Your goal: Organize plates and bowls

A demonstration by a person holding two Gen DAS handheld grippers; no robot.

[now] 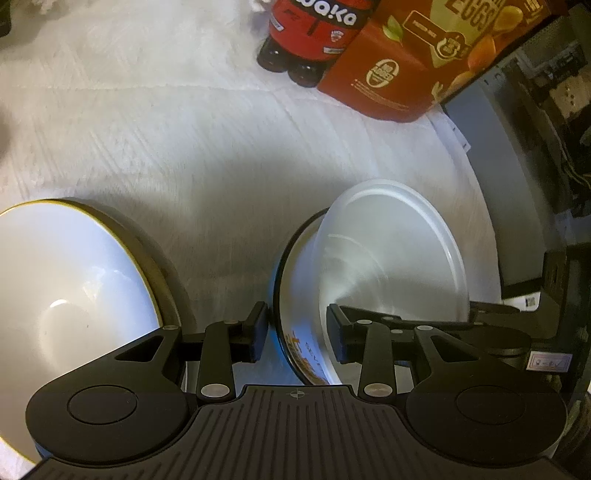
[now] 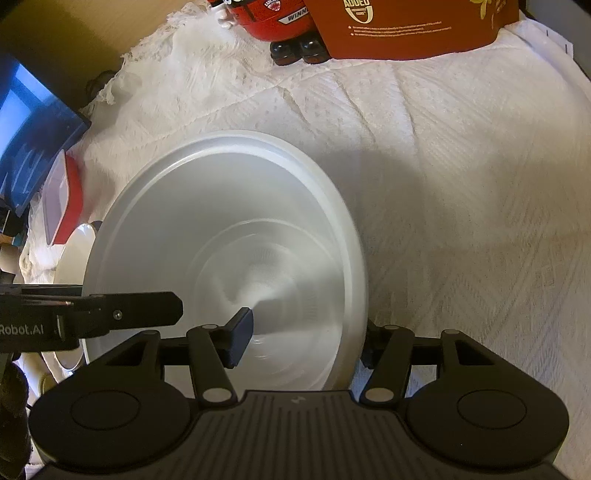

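A translucent white plastic bowl sits tilted inside a white enamel bowl that has a dark rim and an orange print. My left gripper stands open astride the enamel bowl's near rim, one finger outside and one inside, with a gap at the pads. My right gripper is open astride the plastic bowl's right rim, its left finger inside the bowl. The left gripper's finger reaches in from the left. A gold-rimmed white bowl stands apart at the left.
All of this rests on a white textured cloth. At the back stand a red bottle pack and an orange-red carton. The table edge runs close on the right. A red-rimmed container and a blue screen lie at the far left.
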